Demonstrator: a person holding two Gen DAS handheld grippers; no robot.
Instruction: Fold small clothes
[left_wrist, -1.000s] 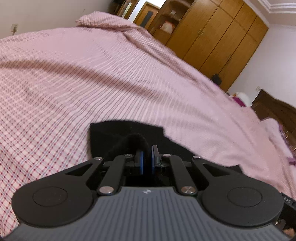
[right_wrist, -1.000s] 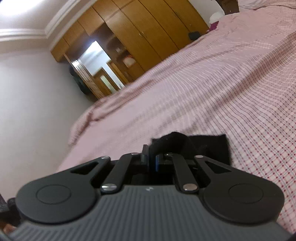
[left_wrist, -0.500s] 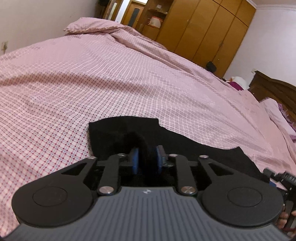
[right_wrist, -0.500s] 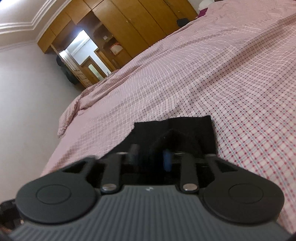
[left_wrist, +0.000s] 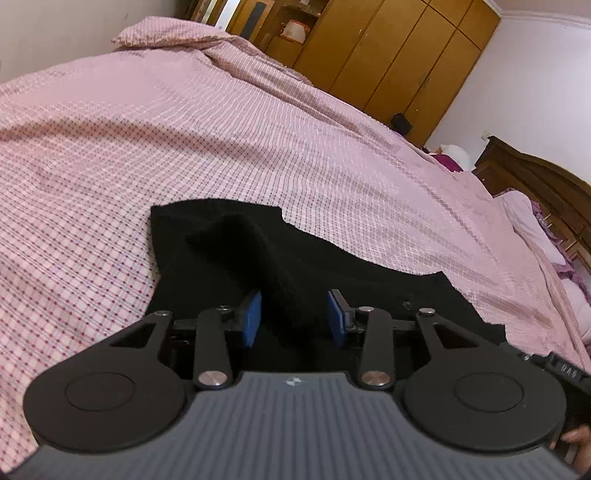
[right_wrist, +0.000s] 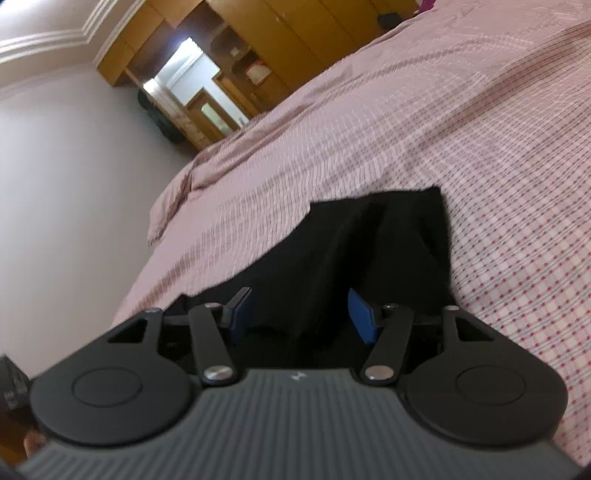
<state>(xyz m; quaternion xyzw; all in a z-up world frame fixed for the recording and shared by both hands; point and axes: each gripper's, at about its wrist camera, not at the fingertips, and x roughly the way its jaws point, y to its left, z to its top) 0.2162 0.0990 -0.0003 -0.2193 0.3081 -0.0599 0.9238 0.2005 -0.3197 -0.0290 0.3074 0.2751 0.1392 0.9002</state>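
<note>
Black garment flat on my pink checked bed, wooden wardrobe beyond, left claw and right claw just opening, a raised fold between each pair of blue pads, unpinched

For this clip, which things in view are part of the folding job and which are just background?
Part of the job:
black garment, lying on the bed
left gripper, fingers just opened
right gripper, fingers just opened

Background:
pink checked bedspread
pillow
wooden wardrobe
wooden headboard

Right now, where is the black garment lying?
In both wrist views the black garment lies on the pink checked bedspread, directly ahead of the left gripper and right gripper, a raised ridge between each gripper's open jaws.
</note>
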